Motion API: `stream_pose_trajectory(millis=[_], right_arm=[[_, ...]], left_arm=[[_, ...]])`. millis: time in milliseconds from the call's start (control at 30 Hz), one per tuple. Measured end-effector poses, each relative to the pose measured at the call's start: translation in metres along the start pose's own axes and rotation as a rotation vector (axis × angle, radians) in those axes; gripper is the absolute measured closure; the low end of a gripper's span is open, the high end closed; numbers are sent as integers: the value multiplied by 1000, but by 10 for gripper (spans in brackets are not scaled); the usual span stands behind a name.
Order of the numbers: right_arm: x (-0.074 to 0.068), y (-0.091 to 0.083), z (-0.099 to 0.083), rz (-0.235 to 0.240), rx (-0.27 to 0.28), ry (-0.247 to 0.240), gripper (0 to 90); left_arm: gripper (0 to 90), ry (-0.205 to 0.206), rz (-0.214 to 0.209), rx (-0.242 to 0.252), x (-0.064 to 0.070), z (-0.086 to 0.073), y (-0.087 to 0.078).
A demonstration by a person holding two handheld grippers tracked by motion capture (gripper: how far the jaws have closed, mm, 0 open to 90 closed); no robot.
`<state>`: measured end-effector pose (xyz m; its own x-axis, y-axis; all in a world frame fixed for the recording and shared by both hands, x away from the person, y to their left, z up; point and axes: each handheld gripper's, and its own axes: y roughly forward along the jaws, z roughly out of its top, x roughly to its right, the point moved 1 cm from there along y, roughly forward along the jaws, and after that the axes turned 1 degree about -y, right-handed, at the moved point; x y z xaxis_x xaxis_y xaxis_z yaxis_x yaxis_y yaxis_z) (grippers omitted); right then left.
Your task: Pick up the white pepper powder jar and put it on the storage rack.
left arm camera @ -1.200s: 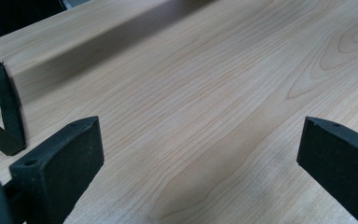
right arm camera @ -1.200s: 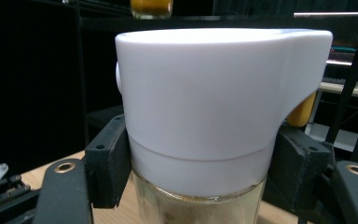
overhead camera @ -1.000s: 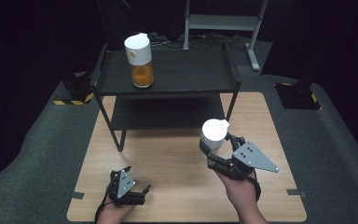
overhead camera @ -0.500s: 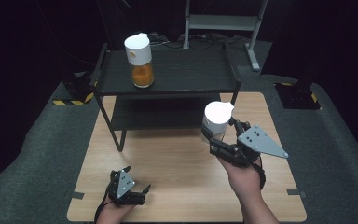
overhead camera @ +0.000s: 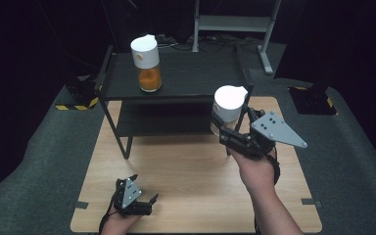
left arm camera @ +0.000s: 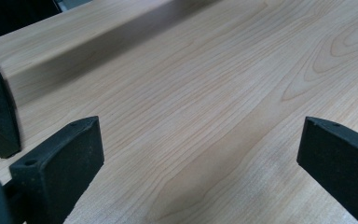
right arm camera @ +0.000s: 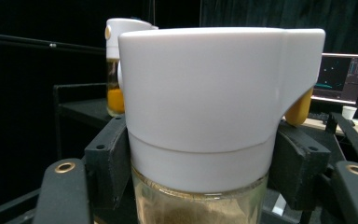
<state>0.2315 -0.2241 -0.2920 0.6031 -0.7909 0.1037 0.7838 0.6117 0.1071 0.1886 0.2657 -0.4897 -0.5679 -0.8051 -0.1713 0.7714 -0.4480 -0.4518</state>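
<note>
Right of centre in the high view, the right gripper (overhead camera: 228,128) is clamped on a jar (overhead camera: 227,110) with a smooth white plastic cap and a clear glass body, held upright in the air before the front right corner of a black metal rack (overhead camera: 196,78). In the right gripper view the jar (right arm camera: 205,121) looms in the middle of the frame: the cap is a broad rounded cylinder with a squared spout block at its upper right and an orange tab below that, and the matte black jaws press the cap's lower band from both sides; brownish grains show through the glass at the bottom. A second jar (overhead camera: 147,63), same white cap, glass body filled with orange, stands on the rack's flat top shelf at upper left of centre. At the lower left of the high view the left gripper (overhead camera: 137,199) rests low over the pale wood table (overhead camera: 186,166); in the left gripper view its blunt, rubbery jaws stand wide apart over bare, fine-grained wood (left arm camera: 205,102), holding nothing.
</note>
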Motion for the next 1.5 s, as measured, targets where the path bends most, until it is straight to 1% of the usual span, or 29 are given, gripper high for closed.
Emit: stream_pose_trajectory(millis=[67, 233, 433, 533, 600, 767, 900, 1133, 1233, 1333, 1500], right_arm=[[2, 4, 3, -2, 1, 11, 305], [4, 12, 11, -10, 0, 17, 305], [7, 23, 22, -23, -1, 13, 305], [11, 31, 30, -28, -5, 25, 305], [13, 38, 35, -36, -8, 21, 305], [17, 50, 42, -48, -9, 29, 305], [18, 61, 47, -60, -16, 19, 305], [19, 78, 52, -71, -33, -4, 305], [19, 85, 53, -75, -40, -11, 305], [20, 92, 52, -80, -42, -10, 305], [23, 102, 50, -89, -48, 8, 305]], left_arm=[[7, -3, -2, 3, 0, 0, 0], [7, -6, -5, 4, -1, -1, 0], [7, -5, -5, 6, -2, -1, -1], [7, -4, -8, 9, -2, -2, -1], [8, -5, -10, 9, -2, -2, -1], [7, -13, -12, 15, -3, -3, -1], [8, -14, -15, 15, -4, -3, -2], [7, -25, -17, 15, -5, -3, -2], [7, -23, -17, 16, -5, -3, -2], [7, -21, -17, 19, -5, -4, -2], [7, -25, -18, 22, -5, -4, -3]])
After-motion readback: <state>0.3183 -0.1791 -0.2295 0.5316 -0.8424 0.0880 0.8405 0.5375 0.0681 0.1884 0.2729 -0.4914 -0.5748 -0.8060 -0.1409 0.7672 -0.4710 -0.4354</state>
